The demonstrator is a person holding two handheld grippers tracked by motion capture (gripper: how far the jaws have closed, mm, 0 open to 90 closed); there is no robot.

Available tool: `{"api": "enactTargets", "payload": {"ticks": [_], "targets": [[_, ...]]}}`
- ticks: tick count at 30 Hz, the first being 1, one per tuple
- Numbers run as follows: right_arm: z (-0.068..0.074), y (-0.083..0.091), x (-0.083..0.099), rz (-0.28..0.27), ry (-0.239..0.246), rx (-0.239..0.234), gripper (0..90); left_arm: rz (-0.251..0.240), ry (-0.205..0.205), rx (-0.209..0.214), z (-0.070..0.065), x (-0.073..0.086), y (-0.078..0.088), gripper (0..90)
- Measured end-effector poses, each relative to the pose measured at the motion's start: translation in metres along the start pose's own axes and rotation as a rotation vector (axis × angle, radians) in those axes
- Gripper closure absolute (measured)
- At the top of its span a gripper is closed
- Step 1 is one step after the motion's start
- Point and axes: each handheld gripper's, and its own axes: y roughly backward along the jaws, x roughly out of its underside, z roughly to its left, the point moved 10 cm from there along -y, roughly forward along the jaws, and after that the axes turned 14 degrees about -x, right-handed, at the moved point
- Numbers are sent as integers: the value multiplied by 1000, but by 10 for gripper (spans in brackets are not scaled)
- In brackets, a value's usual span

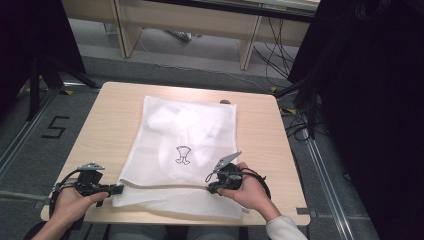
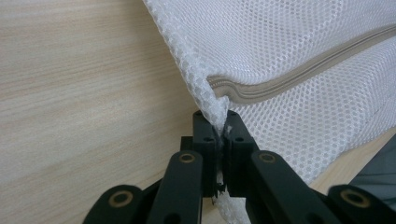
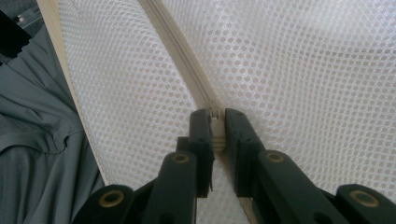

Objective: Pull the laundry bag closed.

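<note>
You've got the white mesh laundry bag [image 1: 185, 150] flat on the desk [image 1: 100, 120], its zippered end along the near edge, right in front of you. Left gripper [image 1: 117, 188] sits at the near-left corner of the bag, and in the left gripper view its jaws are pinched tight together on a fold of mesh just where the zipper [image 2: 299, 79] ends. That's your anchor. Right gripper [image 1: 212, 189] is farther along the near edge, toward the desk's near-right corner, and in the right gripper view its jaws are clamped on the zipper's slider [image 3: 217, 133], with the zipper tape running straight away from the tips.

Here's what matters: the zipper's long axis runs side to side, parallel to the near edge of the desk, from your left gripper to your right. So any pull on that slider has to travel along that line, not toward you and not up. Your right hand [image 1: 250, 190] is the one on the slider; your left hand [image 1: 72, 202] holds the end of the track.

I'd judge the zipper about midway along its run. Something pale is bunched inside the bag toward the far edge, well apart from both grippers. Keep the left grip firm, or the mesh will likely bunch ahead of the slider and jam.
</note>
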Motion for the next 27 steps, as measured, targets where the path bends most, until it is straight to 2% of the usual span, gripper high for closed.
{"api": "enactTargets", "payload": {"ticks": [6,10,11,23,24,27], "targets": [[-1,3,3,-5,-24,0,824,0,-2,-2,0,0,0,855],[-1,4,5,-11,-25,-3,825,-1,-2,-5,0,0,0,855],[-2,4,5,-14,-10,-8,825,0,-3,-6,1,0,0,855],[-2,6,8,-14,-24,-1,824,0,-3,-2,0,0,0,855],[-4,6,8,-17,-3,0,824,2,-6,-2,0,0,0,855],[-2,8,9,-23,-22,1,824,-1,-3,-2,0,0,0,855]]}}
